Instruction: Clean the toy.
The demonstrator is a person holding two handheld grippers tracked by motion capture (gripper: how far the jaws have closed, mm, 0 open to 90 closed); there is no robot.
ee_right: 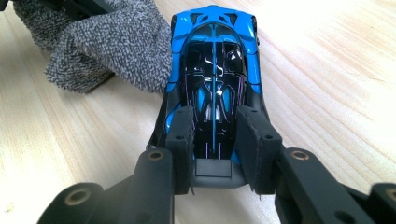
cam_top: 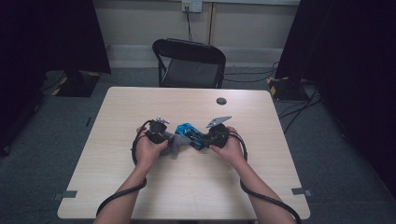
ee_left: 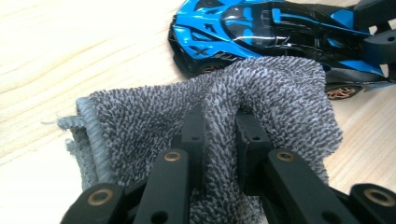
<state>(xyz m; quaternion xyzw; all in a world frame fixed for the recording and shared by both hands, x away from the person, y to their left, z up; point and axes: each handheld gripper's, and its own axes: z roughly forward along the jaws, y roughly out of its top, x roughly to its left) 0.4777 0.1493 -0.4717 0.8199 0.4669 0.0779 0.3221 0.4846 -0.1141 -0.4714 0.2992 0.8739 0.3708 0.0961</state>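
Note:
A blue and black toy car [cam_top: 190,134] sits mid-table between my two grippers. In the right gripper view my right gripper [ee_right: 215,142] is shut on the car [ee_right: 214,70] at its rear end, jaws pressed to both sides. My left gripper [ee_left: 219,128] is shut on a fold of a grey terry cloth [ee_left: 275,98]. The cloth's far edge lies against the side of the car [ee_left: 261,32]. In the high view the cloth [cam_top: 176,143] bunches beside the left gripper [cam_top: 161,135], and the right gripper [cam_top: 212,135] is on the car's other side.
The light wooden table [cam_top: 187,186] has a small dark round disc [cam_top: 221,101] near its far edge. A black folding chair [cam_top: 189,65] stands behind the table. Dark curtains hang left and right, with cables on the floor at the right.

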